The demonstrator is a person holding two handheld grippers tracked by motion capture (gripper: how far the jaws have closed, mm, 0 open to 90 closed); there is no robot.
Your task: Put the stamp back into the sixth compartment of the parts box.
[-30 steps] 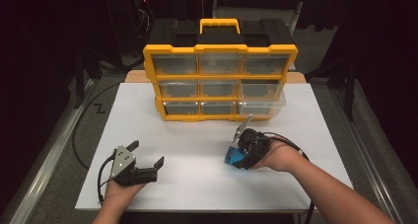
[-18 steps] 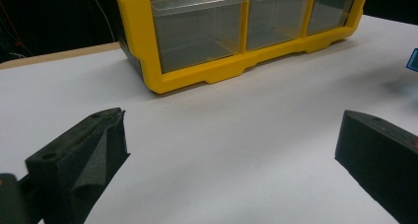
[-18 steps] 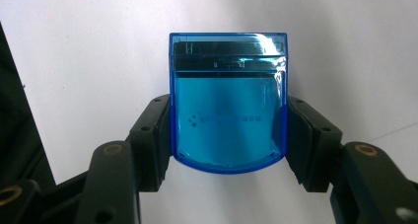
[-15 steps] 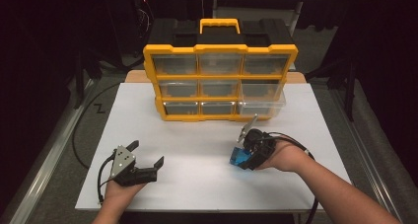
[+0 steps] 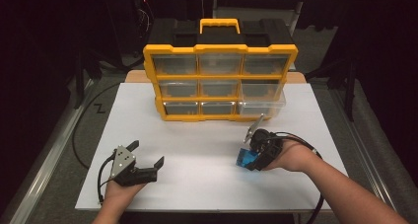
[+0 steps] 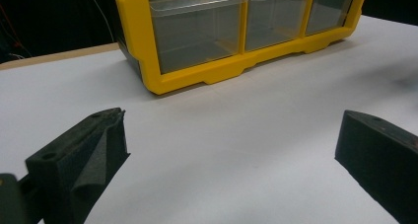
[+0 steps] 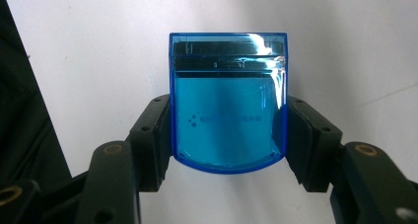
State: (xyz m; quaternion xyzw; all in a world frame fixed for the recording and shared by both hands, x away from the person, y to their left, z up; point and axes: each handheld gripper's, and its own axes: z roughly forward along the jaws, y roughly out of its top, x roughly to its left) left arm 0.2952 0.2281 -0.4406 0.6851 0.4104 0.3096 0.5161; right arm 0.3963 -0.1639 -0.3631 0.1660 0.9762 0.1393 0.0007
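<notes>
The right gripper [image 7: 229, 135] grasps a blue box [image 7: 227, 103] above the desk [image 5: 207, 145]; the left gripper [image 5: 146, 155] rests released, near left.

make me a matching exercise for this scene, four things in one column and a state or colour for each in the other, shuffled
Things:
1. left gripper
2. right gripper
3. blue box
4. organiser frame

States:
A. yellow
B. open, nothing between the jaws
C. see-through, clamped on both sides
D. shut on a small box

Pairs: 1-B, 2-D, 3-C, 4-A
</notes>
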